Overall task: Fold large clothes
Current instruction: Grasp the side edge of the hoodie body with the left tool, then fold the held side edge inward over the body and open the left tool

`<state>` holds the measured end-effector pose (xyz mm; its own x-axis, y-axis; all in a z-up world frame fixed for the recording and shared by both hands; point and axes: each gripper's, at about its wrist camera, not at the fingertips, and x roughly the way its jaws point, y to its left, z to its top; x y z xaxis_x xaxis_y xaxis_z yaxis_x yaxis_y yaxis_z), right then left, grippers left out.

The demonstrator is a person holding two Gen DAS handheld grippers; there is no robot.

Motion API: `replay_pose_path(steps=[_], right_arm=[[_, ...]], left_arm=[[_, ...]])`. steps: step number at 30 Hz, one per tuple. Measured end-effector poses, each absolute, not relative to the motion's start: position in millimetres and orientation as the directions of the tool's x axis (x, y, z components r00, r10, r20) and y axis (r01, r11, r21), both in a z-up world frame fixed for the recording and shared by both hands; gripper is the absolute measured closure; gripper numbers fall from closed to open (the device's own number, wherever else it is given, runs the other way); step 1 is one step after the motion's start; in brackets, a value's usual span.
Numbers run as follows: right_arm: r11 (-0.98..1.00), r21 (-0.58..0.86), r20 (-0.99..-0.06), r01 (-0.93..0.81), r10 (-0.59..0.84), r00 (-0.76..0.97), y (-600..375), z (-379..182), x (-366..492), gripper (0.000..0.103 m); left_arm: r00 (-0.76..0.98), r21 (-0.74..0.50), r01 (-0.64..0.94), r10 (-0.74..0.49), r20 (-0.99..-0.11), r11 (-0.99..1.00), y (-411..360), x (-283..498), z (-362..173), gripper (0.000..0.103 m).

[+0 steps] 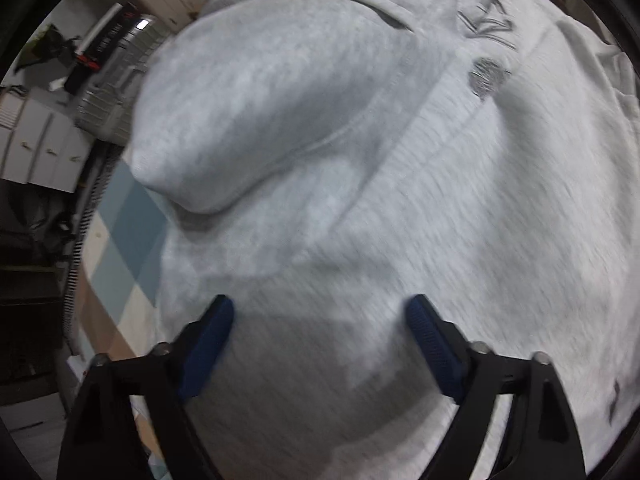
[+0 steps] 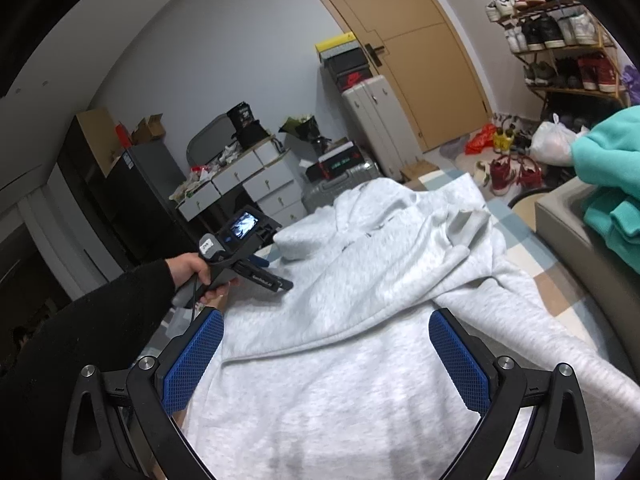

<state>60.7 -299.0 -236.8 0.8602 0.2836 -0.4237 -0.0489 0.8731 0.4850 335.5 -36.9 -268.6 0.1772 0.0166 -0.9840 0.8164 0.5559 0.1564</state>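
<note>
Light grey hoodie (image 2: 360, 280) lies spread over the checked blanket (image 2: 532, 256), one sleeve already folded across the body, hood toward the far edge. Left gripper (image 1: 320, 324) points straight down at the body fabric, jaws wide, nothing pinched; right gripper (image 2: 326, 344) hovers wide and empty near the hem. Judged mid-fold: next, pinch an edge and carry it across.

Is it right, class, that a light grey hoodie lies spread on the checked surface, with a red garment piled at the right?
No: the garment piled at the right is teal, not red, as the right wrist view shows. The light grey hoodie does lie spread on the checked surface.
</note>
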Motion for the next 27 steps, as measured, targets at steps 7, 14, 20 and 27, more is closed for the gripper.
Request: replay_pose_path(steps=[7, 14, 20, 27], right_arm=[[0.859, 0.510, -0.435, -0.034, 0.292, 0.852, -306, -241, 65, 0.000], [0.869, 0.493, -0.424, -0.041, 0.281, 0.861, -301, -237, 59, 0.000], [0.871, 0.489, -0.421, -0.038, 0.274, 0.865, -300, -235, 56, 0.000], [0.864, 0.503, -0.417, -0.032, 0.274, 0.867, -303, -234, 55, 0.000]], left_arm=[[0.260, 0.268, 0.853, 0.082, -0.962, 0.448, -44, 315, -273, 0.092], [0.411, 0.432, 0.746, 0.159, -0.898, 0.506, -34, 330, -274, 0.102], [0.415, 0.416, 0.720, 0.136, -0.900, 0.556, -34, 334, -296, 0.103], [0.383, 0.367, 0.784, 0.075, -0.921, 0.501, -49, 331, -311, 0.039]])
